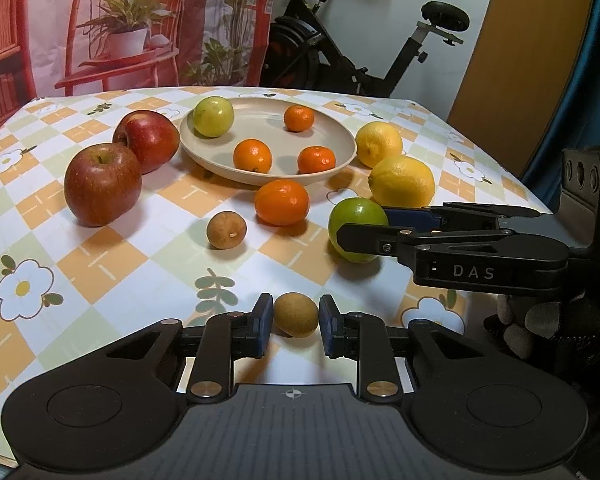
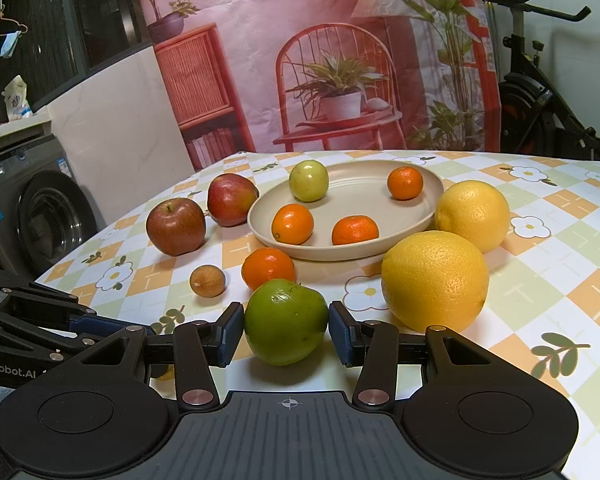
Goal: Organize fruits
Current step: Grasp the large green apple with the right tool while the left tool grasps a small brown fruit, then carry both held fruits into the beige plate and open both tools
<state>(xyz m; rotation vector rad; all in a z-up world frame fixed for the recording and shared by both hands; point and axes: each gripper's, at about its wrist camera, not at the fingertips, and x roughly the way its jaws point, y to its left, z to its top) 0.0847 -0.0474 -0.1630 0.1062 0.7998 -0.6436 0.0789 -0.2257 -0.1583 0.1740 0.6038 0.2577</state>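
- behind the checked, flowered table (image 1: 100,264) hang a printed backdrop of a red chair and an exercise bike.
- left wrist view: the left gripper (image 1: 296,322) has its fingers (image 1: 262,322) pinching a small brown fruit (image 1: 296,314) that sits low on the table near its front edge. the beige plate (image 1: 340,162) beyond already holds three small oranges and a yellow-green fruit. two red apples (image 1: 102,184) lie left of it, two lemons (image 1: 402,182) right, and a loose orange (image 1: 282,202) and a second brown fruit (image 1: 226,229) in front.
- right wrist view: the right gripper (image 2: 286,330) has its fingers (image 2: 342,336) closed on a green apple (image 2: 286,320), which looks still down on the table, just beside the near lemon (image 2: 434,280).
- step in hand, as i judge it: both fruits gripped, neither lifted. next calls for raising each clear and carrying it over the plate's (image 2: 260,232) rim without knocking the loose orange (image 2: 268,268).
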